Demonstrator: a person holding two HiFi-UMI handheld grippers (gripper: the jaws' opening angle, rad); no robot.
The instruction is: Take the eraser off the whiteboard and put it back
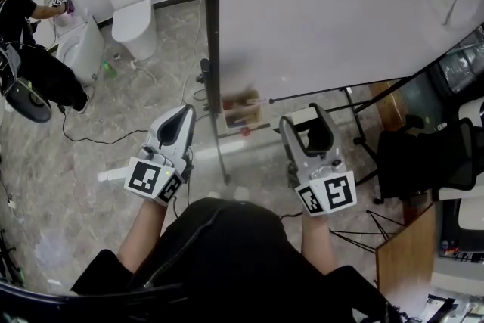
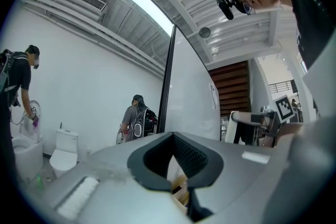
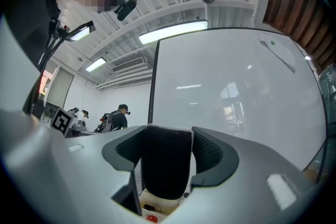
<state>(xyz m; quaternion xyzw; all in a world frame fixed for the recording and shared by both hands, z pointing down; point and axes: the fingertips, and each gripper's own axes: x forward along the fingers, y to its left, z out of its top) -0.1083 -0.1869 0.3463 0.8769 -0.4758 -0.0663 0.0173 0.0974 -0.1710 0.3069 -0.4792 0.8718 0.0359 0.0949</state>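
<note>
Though the head view shows the right gripper (image 1: 311, 123) below the whiteboard (image 1: 325, 19), only the right gripper view shows its wide fingers squeezing the black eraser (image 3: 164, 170), off the board. The left gripper (image 2: 176, 160) has its fingers closed on nothing. A wooden box (image 1: 240, 108) holds small blurry things.

Two bare forearms reach forward, one hand-held gripper in each hand.
The left hand-held gripper (image 1: 184, 113) points ahead and slightly inward, its jaws brought together at the tips with nothing between them, and its marker cube (image 1: 153, 179) sits just above the left forearm (image 1: 140, 234). The right hand-held gripper (image 1: 308, 117) lies roughly parallel and well apart from it. Its jaws stand wide, clamped on the eraser (image 1: 318, 136), with its own marker cube (image 1: 327, 194) above the right forearm (image 1: 316, 238).
</note>
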